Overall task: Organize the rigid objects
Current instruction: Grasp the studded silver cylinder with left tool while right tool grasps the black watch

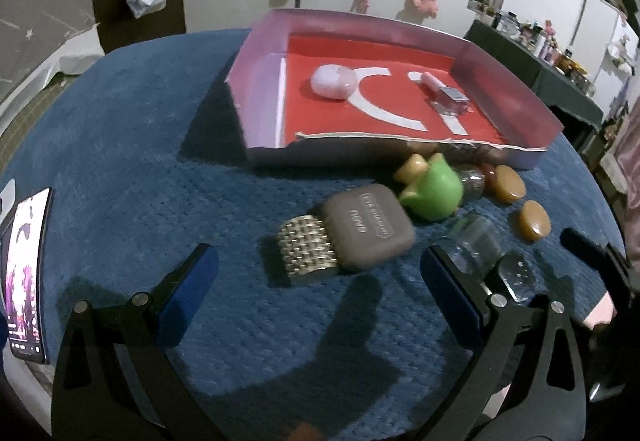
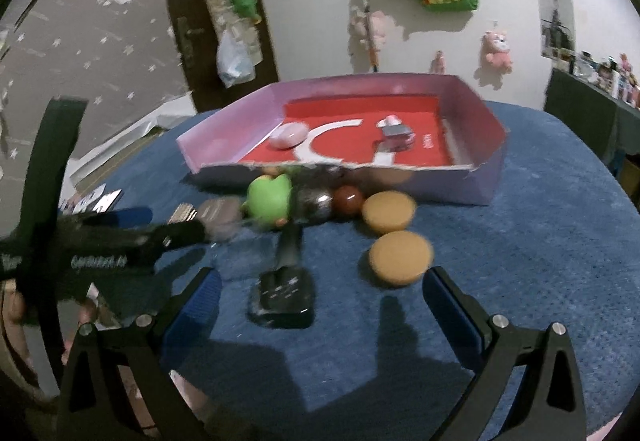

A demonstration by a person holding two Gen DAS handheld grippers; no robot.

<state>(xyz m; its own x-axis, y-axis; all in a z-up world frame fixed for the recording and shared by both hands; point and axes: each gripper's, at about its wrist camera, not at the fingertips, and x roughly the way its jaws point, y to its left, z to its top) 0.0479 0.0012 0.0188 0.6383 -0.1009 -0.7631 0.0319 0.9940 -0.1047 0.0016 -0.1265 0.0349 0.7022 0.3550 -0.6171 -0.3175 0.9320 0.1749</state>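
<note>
Two things lie in the box [image 1: 264,89] so far: a pale pink stone [image 1: 333,80] toward the left and a small pink-capped bottle [image 1: 447,94] toward the right, with most of the red floor bare between and around them. The rest, by my reading, is still to go in, all of it on the blue cloth [image 1: 140,145] just near of the box's torn front wall: a grey case [image 1: 368,227] with a metal band [image 1: 306,249], a green figure [image 1: 434,189], a clear glass bottle [image 1: 478,247], two tan discs [image 2: 389,216] [image 2: 401,258] and a dark red ball [image 2: 347,198]. The front wall is low, so lifting over it should be easy. Both the left gripper [image 1: 320,265] and the right gripper [image 2: 320,285] are spread wide and carry nothing; the near cloth is open.
</note>
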